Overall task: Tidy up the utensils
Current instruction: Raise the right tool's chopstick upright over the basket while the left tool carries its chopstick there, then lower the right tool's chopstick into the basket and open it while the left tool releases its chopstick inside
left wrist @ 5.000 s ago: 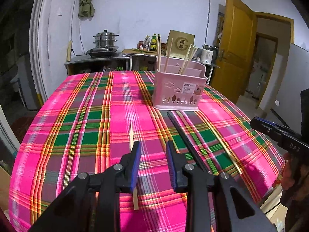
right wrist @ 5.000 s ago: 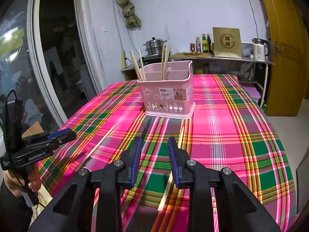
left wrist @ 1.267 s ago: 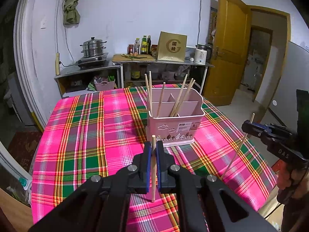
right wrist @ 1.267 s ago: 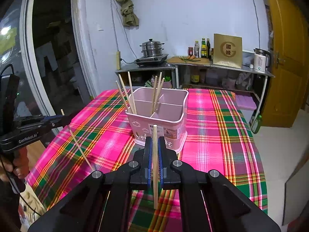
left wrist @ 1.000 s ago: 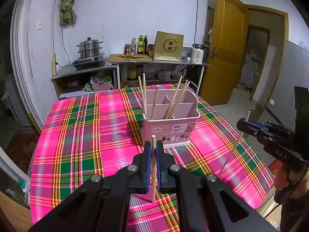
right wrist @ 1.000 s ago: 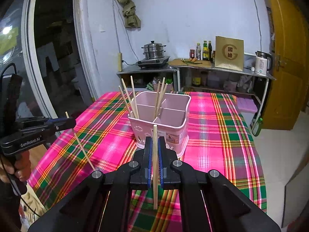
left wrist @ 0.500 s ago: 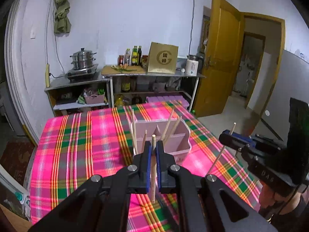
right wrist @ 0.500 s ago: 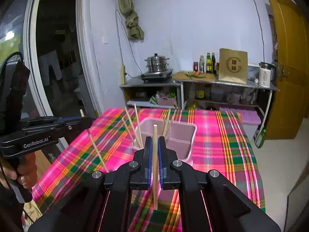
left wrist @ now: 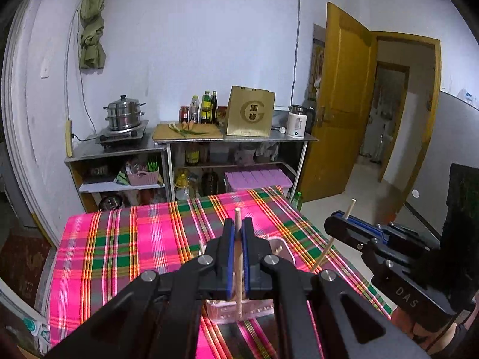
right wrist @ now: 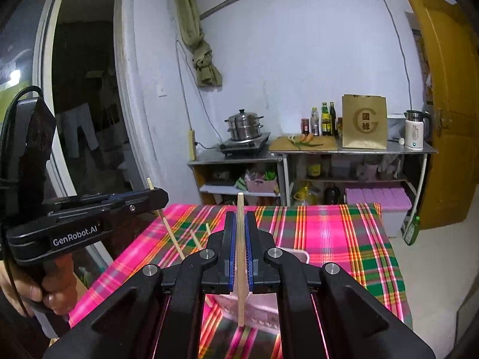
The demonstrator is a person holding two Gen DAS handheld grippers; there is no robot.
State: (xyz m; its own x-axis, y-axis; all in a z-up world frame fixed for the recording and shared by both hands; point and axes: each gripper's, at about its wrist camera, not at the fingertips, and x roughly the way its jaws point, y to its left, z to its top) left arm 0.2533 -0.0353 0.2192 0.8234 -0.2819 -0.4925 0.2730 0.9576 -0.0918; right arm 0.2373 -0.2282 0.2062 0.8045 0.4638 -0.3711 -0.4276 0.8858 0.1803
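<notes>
Left wrist view: the plaid counter [left wrist: 119, 254] is the biggest thing, and the pink utensil holder [left wrist: 283, 246] on it is mostly hidden behind the left hand-held gripper [left wrist: 238, 257], so what's inside it is hard to tell. That gripper is clamped on an upright chopstick [left wrist: 238, 266] right over the holder. The right hand-held gripper [right wrist: 240, 257] pinches its own chopstick [right wrist: 240, 248] above the holder too.

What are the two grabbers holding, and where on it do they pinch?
Each holds one wooden chopstick, upright. The left gripper pinches its chopstick near the upper end; the right gripper pinches its chopstick around mid-length.
</notes>
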